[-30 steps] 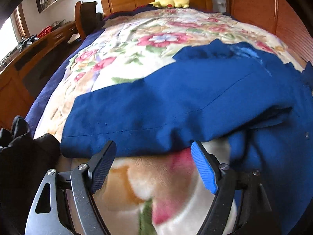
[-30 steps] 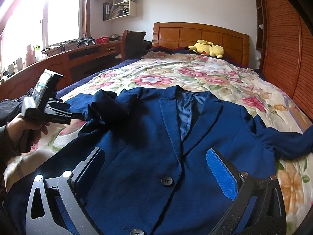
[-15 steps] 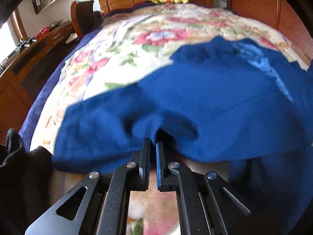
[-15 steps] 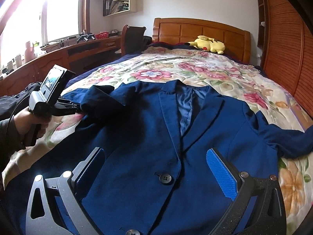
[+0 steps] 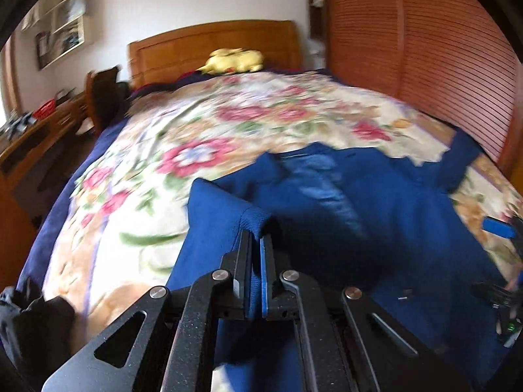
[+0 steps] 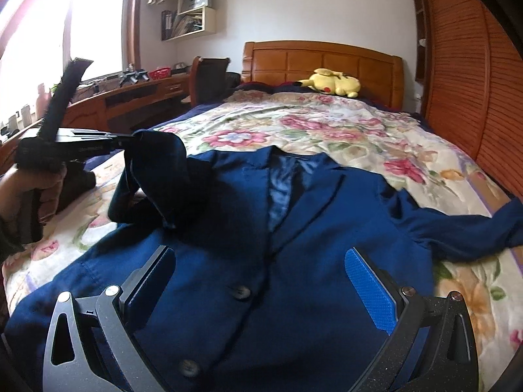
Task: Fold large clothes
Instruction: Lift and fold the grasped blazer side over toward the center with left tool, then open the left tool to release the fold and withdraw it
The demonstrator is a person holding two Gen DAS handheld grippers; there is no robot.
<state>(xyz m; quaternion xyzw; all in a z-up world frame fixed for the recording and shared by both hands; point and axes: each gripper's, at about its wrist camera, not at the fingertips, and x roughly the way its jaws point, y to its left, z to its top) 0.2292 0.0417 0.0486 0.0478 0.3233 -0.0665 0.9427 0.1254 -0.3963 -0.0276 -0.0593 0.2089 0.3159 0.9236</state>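
Note:
A navy blue blazer (image 6: 310, 228) lies face up, buttoned, on the floral bedspread (image 6: 327, 130). In the right wrist view a hand at the left holds my left gripper (image 6: 127, 140), shut on the blazer's near sleeve (image 6: 157, 163), which hangs raised off the bed. The left wrist view shows its jaws (image 5: 256, 238) pinched on a fold of that blue sleeve (image 5: 222, 209). The other sleeve (image 6: 474, 225) trails out to the right. My right gripper (image 6: 258, 253) hovers open over the blazer's buttoned front, nothing between its fingers.
A yellow plush toy (image 6: 333, 85) lies by the wooden headboard (image 6: 320, 58). A wooden desk (image 6: 130, 98) and chair (image 6: 209, 78) run along the left side, and a slatted wooden wall (image 6: 464, 81) lines the right. Dark clothing (image 5: 32, 320) sits at the bed's near left corner.
My left gripper closed on the sleeve's edge, then rose and swung rightward with the sleeve lifted off the bed. My right gripper stayed open and crept forward over the blazer.

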